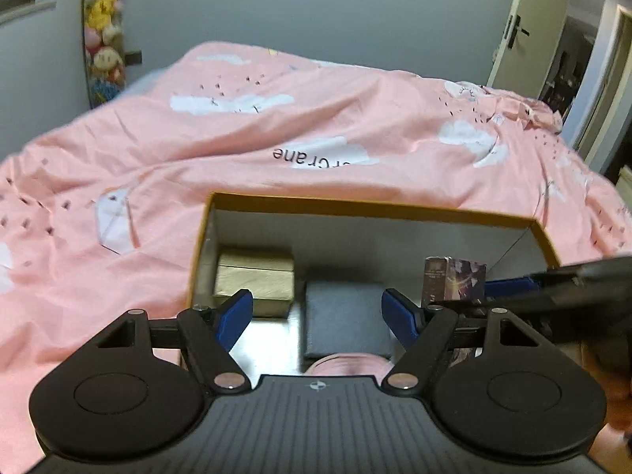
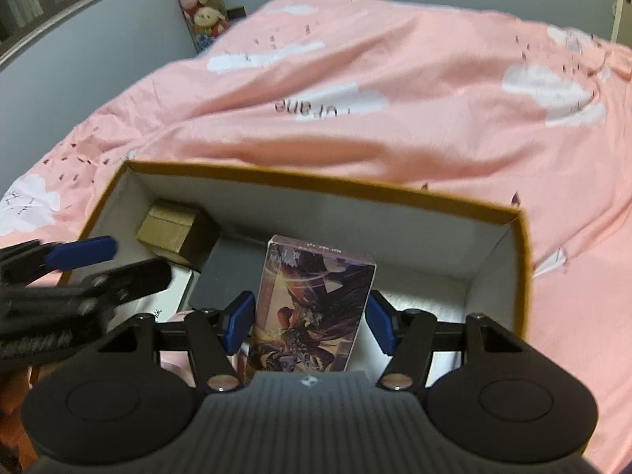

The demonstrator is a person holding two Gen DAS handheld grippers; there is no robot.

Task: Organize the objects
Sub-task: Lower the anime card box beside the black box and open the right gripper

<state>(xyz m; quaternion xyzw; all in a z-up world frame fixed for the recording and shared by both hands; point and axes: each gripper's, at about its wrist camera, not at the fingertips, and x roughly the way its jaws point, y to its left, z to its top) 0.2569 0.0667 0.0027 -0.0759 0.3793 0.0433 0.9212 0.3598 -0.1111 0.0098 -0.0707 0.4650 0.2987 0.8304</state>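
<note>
One purple illustrated card box (image 2: 312, 308) stands clamped between the blue pads of the right gripper (image 2: 310, 322), held over the right half of the open cardboard box with a mustard rim (image 2: 316, 189). Inside lie three other things: one gold paper-wrapped box (image 2: 170, 231) in the far left corner, one flat dark grey box (image 1: 345, 318) at the middle, and one pink round thing (image 1: 347, 364) (mostly hidden, only the left wrist view shows its top). The left gripper (image 1: 318, 318) hangs with jaws apart, nothing between them, above the grey box. The right half of the floor stays bare. One pink cloud-printed quilt (image 1: 335, 118) spreads around all four walls.
</note>
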